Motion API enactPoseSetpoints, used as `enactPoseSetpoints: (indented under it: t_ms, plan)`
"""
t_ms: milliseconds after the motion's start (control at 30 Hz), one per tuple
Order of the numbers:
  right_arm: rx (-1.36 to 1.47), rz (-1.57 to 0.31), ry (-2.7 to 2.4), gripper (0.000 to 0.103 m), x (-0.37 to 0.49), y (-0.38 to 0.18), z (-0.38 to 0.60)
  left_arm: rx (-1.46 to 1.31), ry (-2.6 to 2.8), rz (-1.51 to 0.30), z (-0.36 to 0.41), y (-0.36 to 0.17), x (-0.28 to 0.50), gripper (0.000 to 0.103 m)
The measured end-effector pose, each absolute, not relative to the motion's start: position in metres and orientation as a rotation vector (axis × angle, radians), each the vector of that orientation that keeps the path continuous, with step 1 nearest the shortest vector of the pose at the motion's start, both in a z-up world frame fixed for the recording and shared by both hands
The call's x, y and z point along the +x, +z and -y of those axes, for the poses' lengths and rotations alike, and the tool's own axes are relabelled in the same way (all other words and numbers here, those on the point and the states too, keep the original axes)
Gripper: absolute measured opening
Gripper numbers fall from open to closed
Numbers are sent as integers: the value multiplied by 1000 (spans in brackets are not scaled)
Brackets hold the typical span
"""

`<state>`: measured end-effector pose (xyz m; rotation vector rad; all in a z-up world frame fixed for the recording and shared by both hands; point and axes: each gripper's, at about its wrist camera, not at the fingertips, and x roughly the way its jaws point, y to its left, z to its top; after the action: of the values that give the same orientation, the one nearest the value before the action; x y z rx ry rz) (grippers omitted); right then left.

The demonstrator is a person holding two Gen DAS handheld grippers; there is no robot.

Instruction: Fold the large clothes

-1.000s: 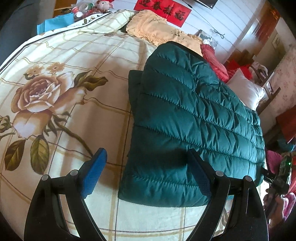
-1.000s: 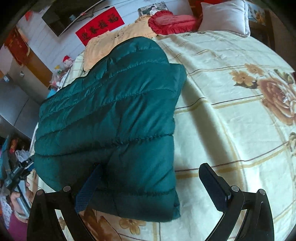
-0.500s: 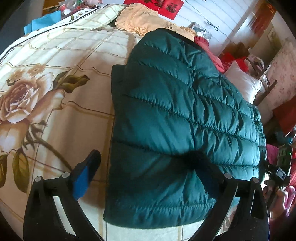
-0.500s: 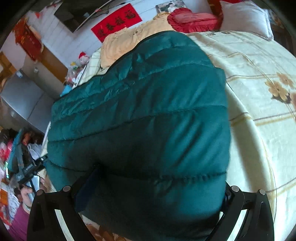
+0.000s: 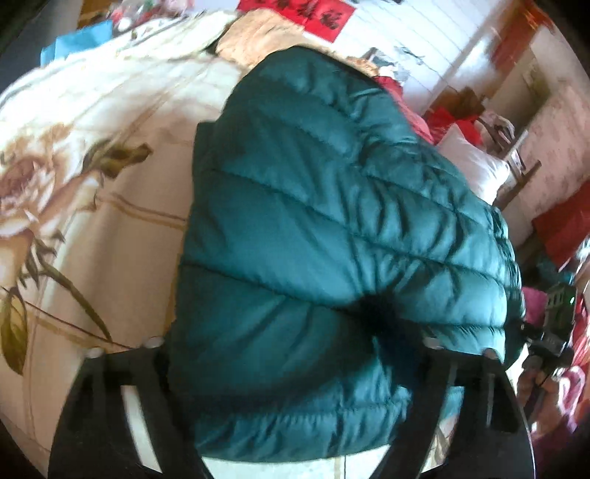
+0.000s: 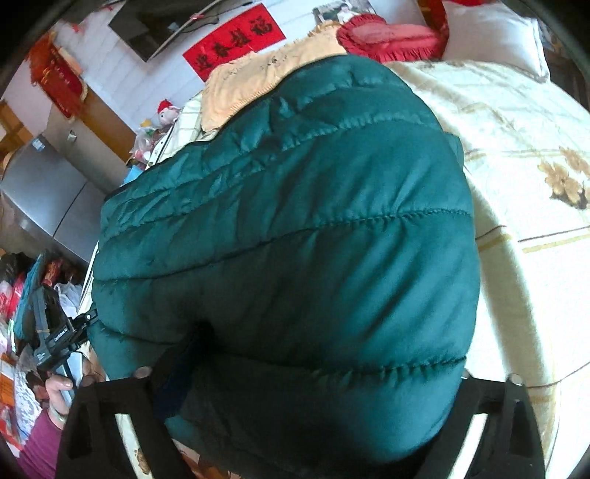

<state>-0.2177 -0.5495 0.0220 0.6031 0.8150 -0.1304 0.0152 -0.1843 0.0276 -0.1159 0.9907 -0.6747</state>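
**Both Grippers Closing on the Near Edge of the Folded Jacket**

A dark green quilted down jacket [image 5: 332, 228] is laid folded on a cream floral bedspread [image 5: 92, 191], with its near edge bulging between both pairs of jaws.

The left gripper [image 5: 291, 353] is set over the jacket's near corner. Its jaws have just been closing, and the fabric is puckered inward at the right finger, so a pinch on the padding appears to be formed; blur prevents certainty.

The right gripper [image 6: 306, 372] is set over the other near corner [image 6: 313, 294]. Its jaws have likewise just been closing, and the padding is squeezed between them.

A white pillow [image 6: 494, 33] is seen at the bed's far end.
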Motion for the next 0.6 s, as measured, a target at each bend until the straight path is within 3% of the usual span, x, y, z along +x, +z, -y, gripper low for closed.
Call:
enactPoseSetpoints:
  t_ms: [67,200,600]
  plan:
    - [577,-799,-130,73,-223,28,544,-100,-675,-976,183,33,10,63]
    - [572,-768,-115,53,-234,47,540,-122,-679,-976,173,45,-2,51]
    - [583,-795,-27,51,-316,65,507,-87,-742,-1031,127,63,-90,48]
